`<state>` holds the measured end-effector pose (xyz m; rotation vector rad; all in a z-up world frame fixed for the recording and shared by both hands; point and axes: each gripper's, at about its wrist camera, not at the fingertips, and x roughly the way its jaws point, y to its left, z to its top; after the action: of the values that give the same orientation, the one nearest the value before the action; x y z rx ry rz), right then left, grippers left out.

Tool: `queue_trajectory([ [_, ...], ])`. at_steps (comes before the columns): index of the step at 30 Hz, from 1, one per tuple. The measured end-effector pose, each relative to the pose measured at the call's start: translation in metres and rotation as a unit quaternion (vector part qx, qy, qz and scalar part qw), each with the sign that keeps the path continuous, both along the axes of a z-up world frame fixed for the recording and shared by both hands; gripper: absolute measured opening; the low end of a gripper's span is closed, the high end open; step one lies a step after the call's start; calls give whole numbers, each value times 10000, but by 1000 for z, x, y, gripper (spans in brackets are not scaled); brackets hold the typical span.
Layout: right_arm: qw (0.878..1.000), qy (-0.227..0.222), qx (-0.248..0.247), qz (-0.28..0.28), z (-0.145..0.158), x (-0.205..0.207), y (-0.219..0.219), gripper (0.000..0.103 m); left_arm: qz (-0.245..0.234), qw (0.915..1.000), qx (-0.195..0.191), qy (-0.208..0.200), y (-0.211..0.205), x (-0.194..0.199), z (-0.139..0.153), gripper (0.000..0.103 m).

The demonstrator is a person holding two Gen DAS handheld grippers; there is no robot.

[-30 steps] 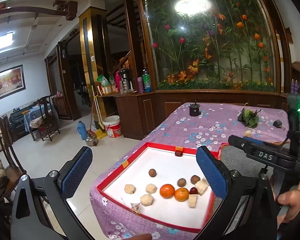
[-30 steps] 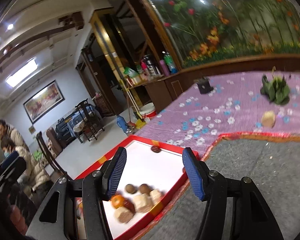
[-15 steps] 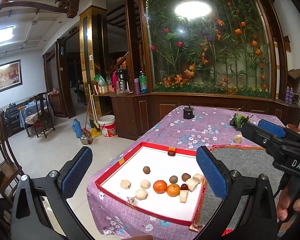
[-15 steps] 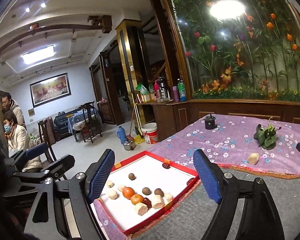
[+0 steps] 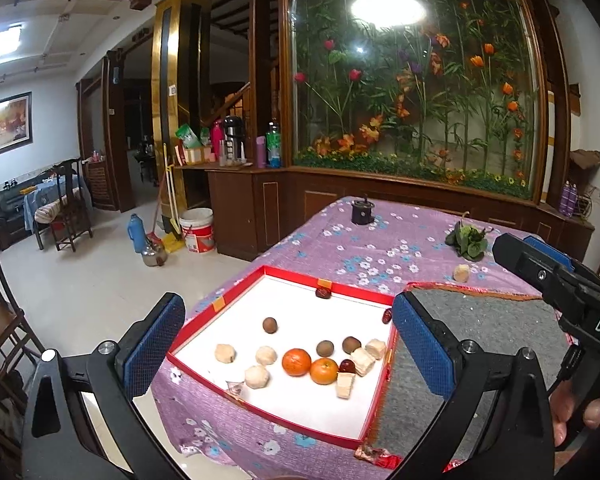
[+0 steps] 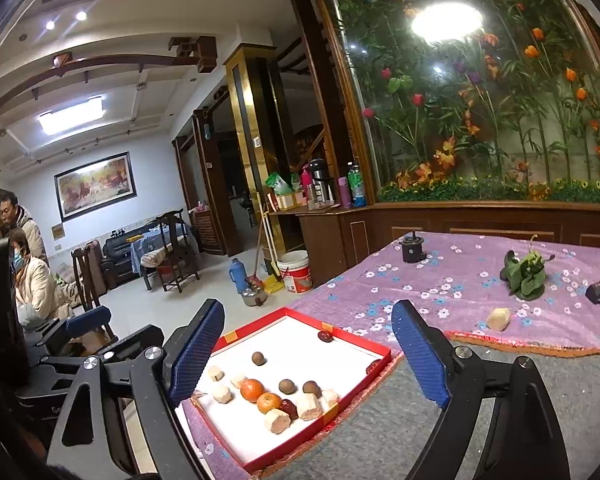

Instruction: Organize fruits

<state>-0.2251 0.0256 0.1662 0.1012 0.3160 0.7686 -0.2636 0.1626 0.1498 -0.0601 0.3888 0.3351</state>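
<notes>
Left tongs: blue-padded jaws wide apart, nothing between them, hovering above the bench's near-left corner and aimed slightly down at the tray. Lower frame cut off by the picture edge.

Right tongs: jaws opening, nothing between the pads, held over the grey mat. In the left view only the black body and part of a hand gripping the handle show at the right edge; the tips are out of that frame.

Red tray: white floor, shallow red walls, at the bench's near-left corner, right wall against the grey mat's edge.

Contents, toward the near-right part of the tray:
- two oranges, touching side by side;
- three brown round fruits, one apart toward the middle;
- pale round pieces left of the oranges, kind hard to tell;
- pale cut chunks right of the oranges, kind hard to tell;
- dark red date wedged among oranges and chunks;
- a second date at the far wall; a third at the right wall, half hidden by the left tongs' pad.

Outside the tray, on the purple flowered cloth: one pale chunk just beyond the mat's far edge; leafy greens behind it; a black cylinder near the far-left edge.
</notes>
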Motion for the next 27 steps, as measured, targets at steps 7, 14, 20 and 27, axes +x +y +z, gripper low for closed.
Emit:
queue_trajectory([
  [7, 9995, 319, 33, -64, -15, 15, -6, 88, -45, 9999, 70, 126, -7, 7, -5, 103],
  [14, 9986, 527, -36, 1, -29, 20, -4, 88, 2, 9997, 77, 232, -6, 10, -9, 103],
  [20, 9986, 516, -96, 99, -31, 16, 0, 88, 107, 9996, 122, 239, -6, 11, -8, 103],
  [27, 9982, 536, -140, 216, -34, 11, 6, 88, 142, 9995, 137, 241, -6, 10, -7, 103],
])
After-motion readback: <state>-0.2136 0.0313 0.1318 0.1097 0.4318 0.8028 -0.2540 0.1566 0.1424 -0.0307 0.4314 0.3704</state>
